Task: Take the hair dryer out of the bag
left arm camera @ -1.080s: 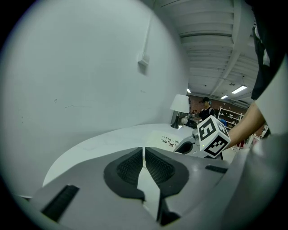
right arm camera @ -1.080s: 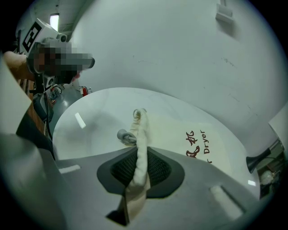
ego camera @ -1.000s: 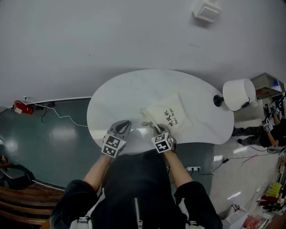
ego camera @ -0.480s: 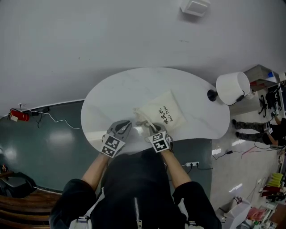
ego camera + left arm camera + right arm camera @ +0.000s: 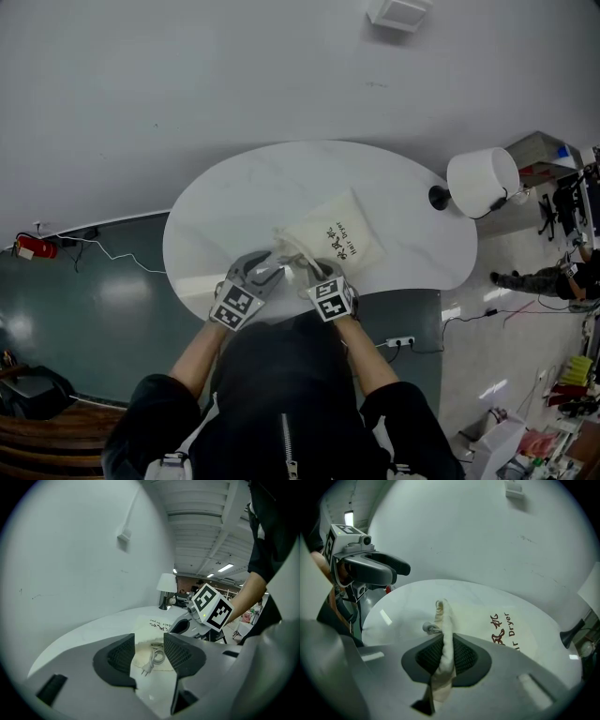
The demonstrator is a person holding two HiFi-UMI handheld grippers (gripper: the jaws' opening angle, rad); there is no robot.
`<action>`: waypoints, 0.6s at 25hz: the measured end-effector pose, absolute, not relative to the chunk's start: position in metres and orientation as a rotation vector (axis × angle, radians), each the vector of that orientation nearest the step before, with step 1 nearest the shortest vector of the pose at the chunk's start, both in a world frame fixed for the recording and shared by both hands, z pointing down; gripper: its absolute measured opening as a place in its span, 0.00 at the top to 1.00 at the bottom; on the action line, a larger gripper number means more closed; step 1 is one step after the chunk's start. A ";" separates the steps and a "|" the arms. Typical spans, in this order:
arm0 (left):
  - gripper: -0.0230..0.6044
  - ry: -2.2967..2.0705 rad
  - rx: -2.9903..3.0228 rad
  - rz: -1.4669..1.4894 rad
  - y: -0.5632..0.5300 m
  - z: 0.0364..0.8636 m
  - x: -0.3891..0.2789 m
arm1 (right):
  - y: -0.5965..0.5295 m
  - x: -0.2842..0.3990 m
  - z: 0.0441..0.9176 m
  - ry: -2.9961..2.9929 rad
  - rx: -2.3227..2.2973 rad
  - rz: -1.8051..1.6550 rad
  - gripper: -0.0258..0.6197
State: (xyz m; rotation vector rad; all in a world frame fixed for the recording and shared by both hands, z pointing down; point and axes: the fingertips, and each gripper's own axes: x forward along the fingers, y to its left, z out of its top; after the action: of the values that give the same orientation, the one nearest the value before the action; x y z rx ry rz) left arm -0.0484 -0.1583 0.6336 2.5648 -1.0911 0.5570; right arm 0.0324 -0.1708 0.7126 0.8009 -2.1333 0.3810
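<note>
A cream drawstring bag printed "Hair Dryer" lies on the white oval table, mouth toward me. My right gripper is shut on the bag's bunched rim and holds it up. My left gripper sits just left of the mouth, and its jaws have just been opening with nothing pressed between them. Beyond them a white cord with its plug lies at the bag's opening. The dryer itself is hidden inside. In the head view the left gripper and right gripper almost meet at the near table edge.
A white table lamp stands at the table's right end. A white wall box hangs above. The dark floor holds a wall socket and a red object with a white cable.
My left gripper has slid right toward the bag's mouth and its jaws have come apart. The right gripper keeps its hold on the bag's rim.
</note>
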 end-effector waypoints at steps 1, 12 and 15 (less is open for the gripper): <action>0.66 -1.084 2.570 0.558 -0.159 0.634 -0.047 | -0.171 0.032 0.712 -2.135 0.802 0.384 0.92; 0.59 -0.980 2.641 0.677 -0.155 0.649 -0.026 | -0.172 0.035 0.703 -2.163 0.812 0.418 0.92; 0.59 -0.941 2.666 0.762 -0.154 0.654 -0.018 | -0.173 0.036 0.699 -2.173 0.816 0.422 0.92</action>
State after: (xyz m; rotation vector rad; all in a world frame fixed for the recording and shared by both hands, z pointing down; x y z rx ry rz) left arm -0.0185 -0.1540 0.6539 2.6656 -0.9414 0.7622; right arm 0.0357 -0.1732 0.6995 0.8165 -2.1732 0.4223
